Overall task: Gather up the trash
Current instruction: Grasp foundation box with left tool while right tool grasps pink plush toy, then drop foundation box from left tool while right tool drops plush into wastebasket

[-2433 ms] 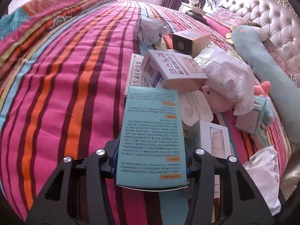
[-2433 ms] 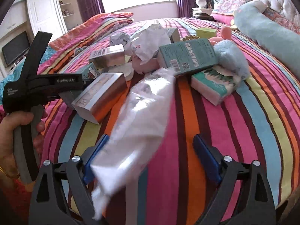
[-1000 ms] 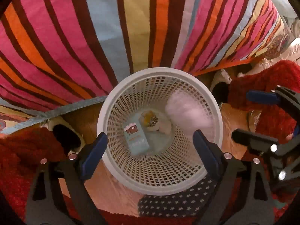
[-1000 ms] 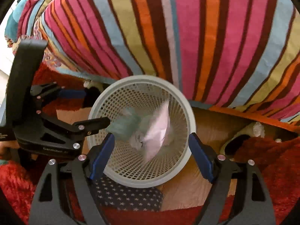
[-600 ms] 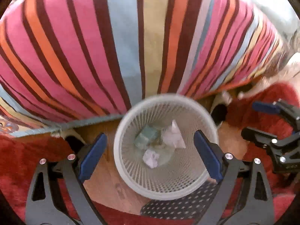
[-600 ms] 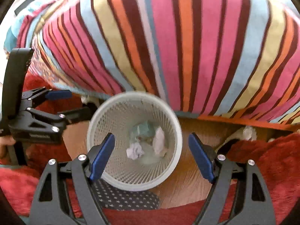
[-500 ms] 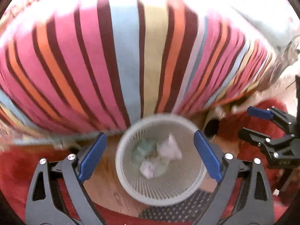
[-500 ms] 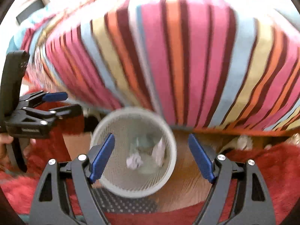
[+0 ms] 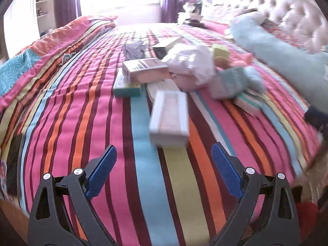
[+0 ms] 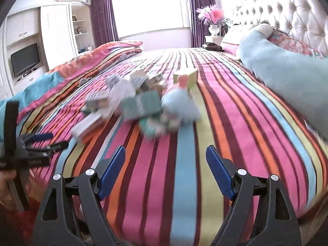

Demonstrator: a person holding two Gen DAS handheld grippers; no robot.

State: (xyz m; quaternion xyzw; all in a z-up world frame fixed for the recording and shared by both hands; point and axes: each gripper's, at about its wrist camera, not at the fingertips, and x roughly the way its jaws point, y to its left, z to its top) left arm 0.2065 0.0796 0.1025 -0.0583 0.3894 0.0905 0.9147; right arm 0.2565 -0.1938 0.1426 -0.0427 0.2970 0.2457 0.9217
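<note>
Trash lies in a heap on the striped bedspread [image 9: 82, 110]. In the left wrist view a long white and pink box [image 9: 169, 116] is nearest, with a white carton [image 9: 144, 69] on a green box [image 9: 126, 86], a crumpled plastic bag [image 9: 190, 63] and a teal box [image 9: 229, 82] behind it. My left gripper [image 9: 164, 160] hangs open over the bed's near edge, nothing between its blue pads. The right wrist view shows the same heap blurred, a teal box [image 10: 141, 106] in the middle. My right gripper [image 10: 165, 160] is open and empty. The left gripper [image 10: 43, 141] shows at that view's left edge.
A long pale blue plush bolster [image 10: 287, 73] lies along the bed's right side under a tufted headboard [image 10: 291, 10]. A folded striped quilt [image 9: 51, 47] sits at the left. A vase of pink flowers [image 10: 213, 20] stands by the window. A hand [image 10: 12, 186] holds the left gripper's handle.
Both grippers have swung up from the white mesh basket on the floor and now look across the bed top at the heap. The basket has left both views.
</note>
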